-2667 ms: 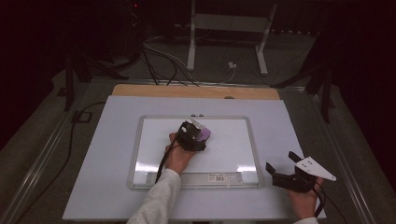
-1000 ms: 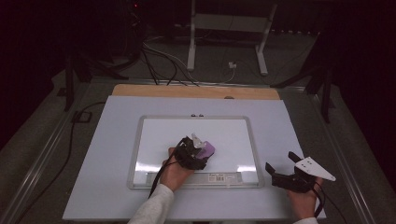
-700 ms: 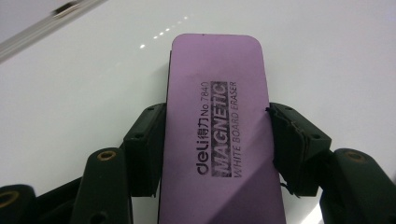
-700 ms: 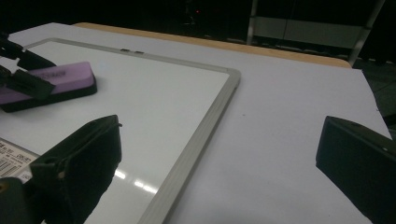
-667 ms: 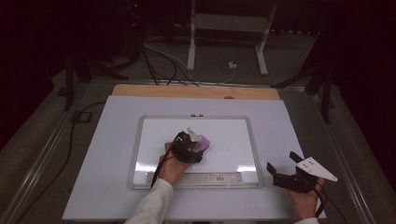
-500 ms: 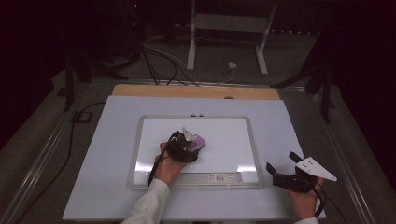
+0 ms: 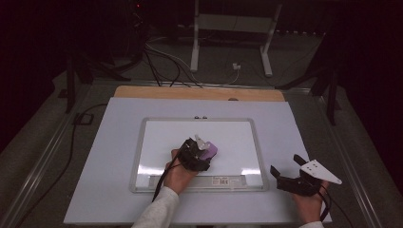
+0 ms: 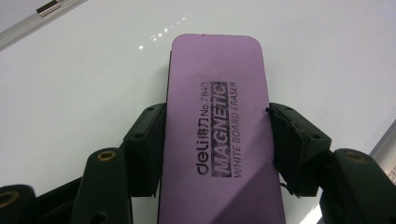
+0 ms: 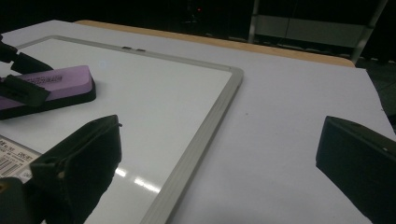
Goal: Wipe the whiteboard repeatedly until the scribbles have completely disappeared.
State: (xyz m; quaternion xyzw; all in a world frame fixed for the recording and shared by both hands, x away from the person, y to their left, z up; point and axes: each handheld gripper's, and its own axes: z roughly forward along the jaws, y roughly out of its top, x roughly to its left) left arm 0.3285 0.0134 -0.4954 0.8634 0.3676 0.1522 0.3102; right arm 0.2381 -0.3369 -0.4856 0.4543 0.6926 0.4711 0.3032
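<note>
A purple magnetic whiteboard eraser (image 7: pixel 210 149) (image 8: pixel 217 88) lies flat on the white whiteboard (image 7: pixel 233 135) (image 8: pixel 79 84), near its middle. My left gripper (image 7: pixel 203 152) (image 8: pixel 217 140) is shut on the eraser, with one black pad pressing on each long side. In the right gripper view the eraser (image 9: pixel 60 79) sits on the whiteboard (image 9: pixel 159 102) at the far left, with the left gripper's jaws on it. My right gripper (image 7: pixel 284 164) (image 9: pixel 219 135) rests open on the table to the right of the board, nothing between its fingers.
The board lies on a white table cover (image 7: pixel 109 156) with a wooden strip (image 7: pixel 199 92) along the far edge. A barcode label (image 7: pixel 223 180) sits on the board's near rim. Cables (image 7: pixel 166 61) and stand legs (image 7: pixel 266 52) lie on the floor beyond.
The left gripper has slid the eraser down the board toward the near rim since the oldest frame, then shifted it slightly left and back right. The right gripper has stayed put.
</note>
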